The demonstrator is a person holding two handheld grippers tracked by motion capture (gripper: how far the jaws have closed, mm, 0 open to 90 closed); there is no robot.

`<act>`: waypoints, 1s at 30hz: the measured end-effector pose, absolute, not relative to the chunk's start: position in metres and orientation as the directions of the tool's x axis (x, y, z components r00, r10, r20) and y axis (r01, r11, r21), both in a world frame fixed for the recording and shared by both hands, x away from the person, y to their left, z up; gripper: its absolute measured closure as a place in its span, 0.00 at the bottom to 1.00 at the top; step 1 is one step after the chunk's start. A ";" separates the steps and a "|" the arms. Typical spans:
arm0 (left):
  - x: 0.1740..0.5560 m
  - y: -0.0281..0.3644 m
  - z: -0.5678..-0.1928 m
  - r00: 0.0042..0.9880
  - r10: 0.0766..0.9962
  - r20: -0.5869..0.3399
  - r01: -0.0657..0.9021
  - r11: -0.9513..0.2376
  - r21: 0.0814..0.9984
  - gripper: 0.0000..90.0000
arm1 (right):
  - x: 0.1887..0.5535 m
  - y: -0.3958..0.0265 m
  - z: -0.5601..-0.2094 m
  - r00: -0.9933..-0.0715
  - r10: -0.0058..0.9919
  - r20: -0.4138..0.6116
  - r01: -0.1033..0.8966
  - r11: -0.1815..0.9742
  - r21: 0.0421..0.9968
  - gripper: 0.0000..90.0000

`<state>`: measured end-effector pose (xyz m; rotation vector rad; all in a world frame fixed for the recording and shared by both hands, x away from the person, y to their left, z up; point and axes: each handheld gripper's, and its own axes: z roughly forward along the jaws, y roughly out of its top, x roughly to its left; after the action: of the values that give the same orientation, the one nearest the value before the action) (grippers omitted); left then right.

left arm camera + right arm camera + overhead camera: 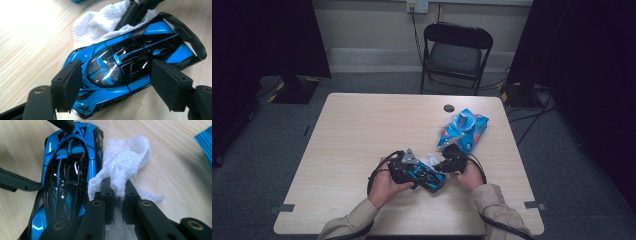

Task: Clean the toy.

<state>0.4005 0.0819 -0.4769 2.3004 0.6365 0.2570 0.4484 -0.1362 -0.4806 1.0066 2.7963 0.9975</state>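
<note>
The right gripper has its two black jaws pinched nearly together on a crumpled white paper towel, which bunches up out of the narrow gap between the pads. The towel rests against the side of a blue and black toy car, touching its bodywork.

The left gripper has its jaws set wider, one pad at each flank of the same toy car. The pads sit right at the car's sides and seem to clamp it across its middle. Beyond the car, the towel lies bunched against its far side, with the jaws of the other gripper pinching it there.

From above, the car sits on the tabletop near the edge closest to the person, a little to the right of that edge's middle. The left gripper comes at it from the left and the right gripper from the right, with the white towel between them. A hand holds each gripper, and sleeved forearms reach in over the near edge.

Farther back, toward the far right corner of the tabletop, lies a blue packet, well apart from the car. A small dark round disc sits near the far edge. Behind the table stands a black folding chair.
</note>
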 end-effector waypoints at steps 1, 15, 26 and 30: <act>0.400 0.082 -0.477 0.858 0.514 -0.001 0.370 -0.616 0.695 0.29 | 0.448 -0.138 -0.481 -0.794 0.574 0.200 0.571 0.590 0.571 0.92; 0.400 0.081 -0.477 0.857 0.515 0.002 0.369 -0.618 0.694 0.29 | 0.435 -0.158 -0.478 -0.796 0.569 0.205 0.565 0.579 0.588 0.91; 0.400 0.081 -0.477 0.859 0.511 0.004 0.366 -0.621 0.693 0.29 | 0.427 -0.174 -0.476 -0.793 0.573 0.208 0.564 0.561 0.605 0.89; 0.398 0.080 -0.476 0.857 0.515 0.003 0.369 -0.619 0.693 0.30 | 0.423 -0.177 -0.476 -0.793 0.572 0.209 0.565 0.565 0.601 0.89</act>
<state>0.3985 0.0796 -0.4763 2.3049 0.6379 0.2614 0.4232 -0.1775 -0.4764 1.0067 2.7705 1.0592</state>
